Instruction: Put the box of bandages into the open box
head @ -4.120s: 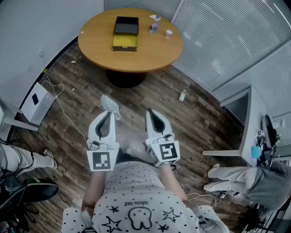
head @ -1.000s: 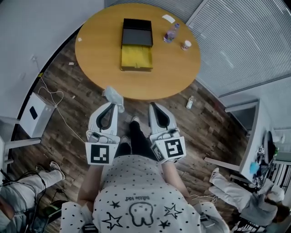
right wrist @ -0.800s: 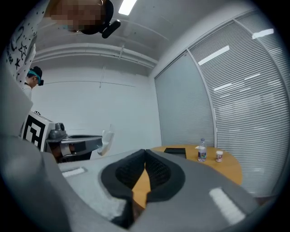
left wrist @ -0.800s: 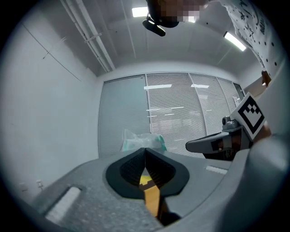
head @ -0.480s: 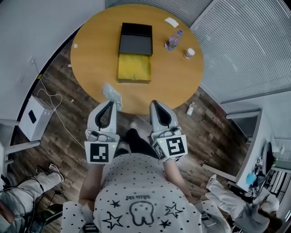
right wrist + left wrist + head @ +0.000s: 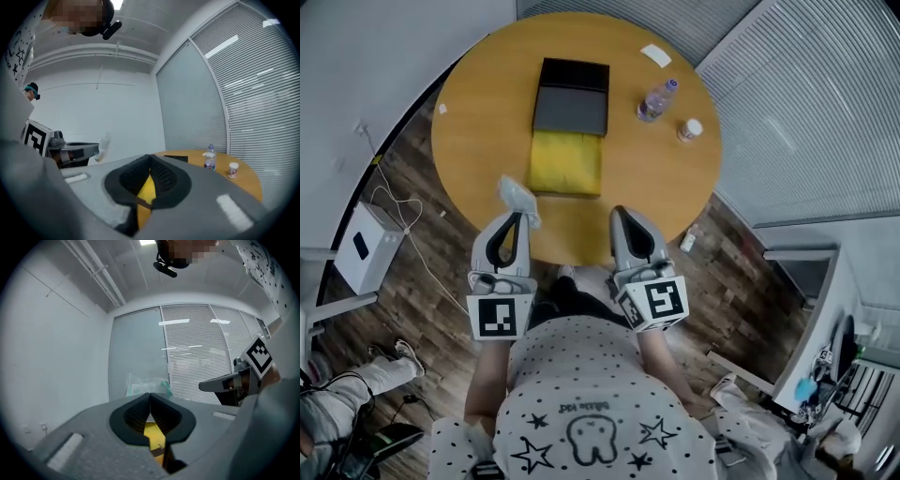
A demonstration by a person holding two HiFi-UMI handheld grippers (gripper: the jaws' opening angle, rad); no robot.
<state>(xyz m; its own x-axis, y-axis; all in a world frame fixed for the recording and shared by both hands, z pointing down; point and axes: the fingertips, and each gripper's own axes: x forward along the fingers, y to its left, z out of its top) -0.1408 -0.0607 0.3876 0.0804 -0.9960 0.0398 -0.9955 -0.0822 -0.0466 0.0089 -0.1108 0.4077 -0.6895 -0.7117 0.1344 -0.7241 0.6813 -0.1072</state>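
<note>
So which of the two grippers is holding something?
The left gripper: its jaws pinch the pale bandage pack at their tip. The right gripper is shut on nothing.

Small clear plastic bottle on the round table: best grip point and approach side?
Grip the small clear plastic bottle across its cylindrical mid-body, probably. It stands upright on the round wooden table, so come in level from the near side with the right hand-held gripper, jaws opened first; the short white jar stands apart at its right.
</note>
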